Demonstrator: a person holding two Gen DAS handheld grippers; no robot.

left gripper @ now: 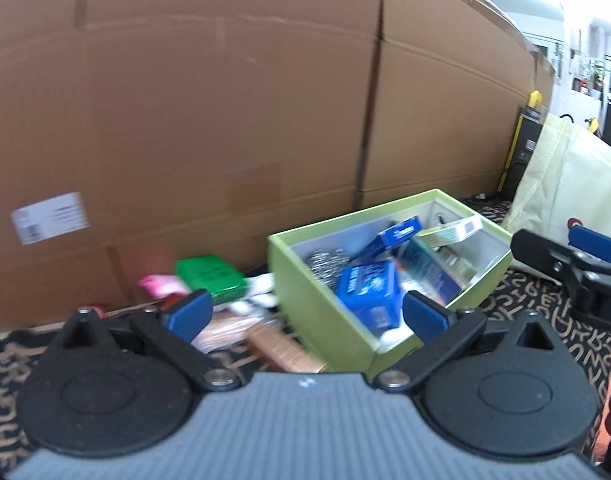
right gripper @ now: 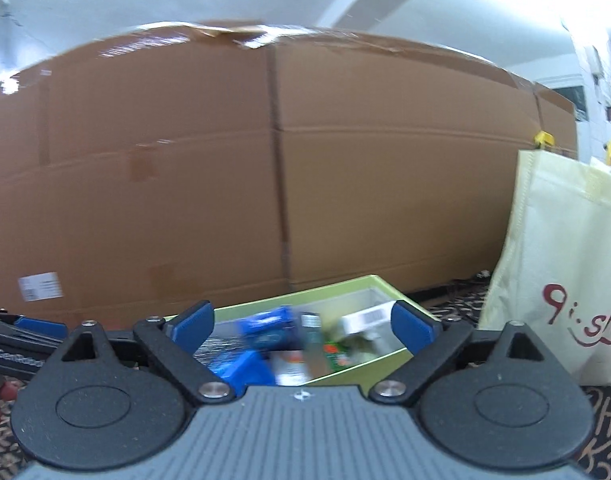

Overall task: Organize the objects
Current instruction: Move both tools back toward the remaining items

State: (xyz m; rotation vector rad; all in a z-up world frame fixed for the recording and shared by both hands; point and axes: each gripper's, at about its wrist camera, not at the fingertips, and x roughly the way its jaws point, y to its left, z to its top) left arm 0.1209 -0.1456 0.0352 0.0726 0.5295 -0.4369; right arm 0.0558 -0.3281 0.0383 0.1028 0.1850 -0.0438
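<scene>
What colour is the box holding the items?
Light green box, grey-white inside; clearest in the left wrist view.

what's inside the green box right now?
The green box holds blue cartons, a silvery scrubber-like wad and a white carton leaning on the divider. Its floor and anything beneath that pile are covered.

Green box (right gripper: pixel 381 286) contents blurred; cream bag (right gripper: pixel 553 280) cut off

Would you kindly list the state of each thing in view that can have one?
left gripper: open, nothing between its fingers
right gripper: open, nothing held
green storage box: lidless, filled with loose items
blue carton: inside the box, tilted
white carton: leaning on the box's inner divider
green packet: outside the box, lying on the patterned mat
cream tote bag: standing upright
</scene>
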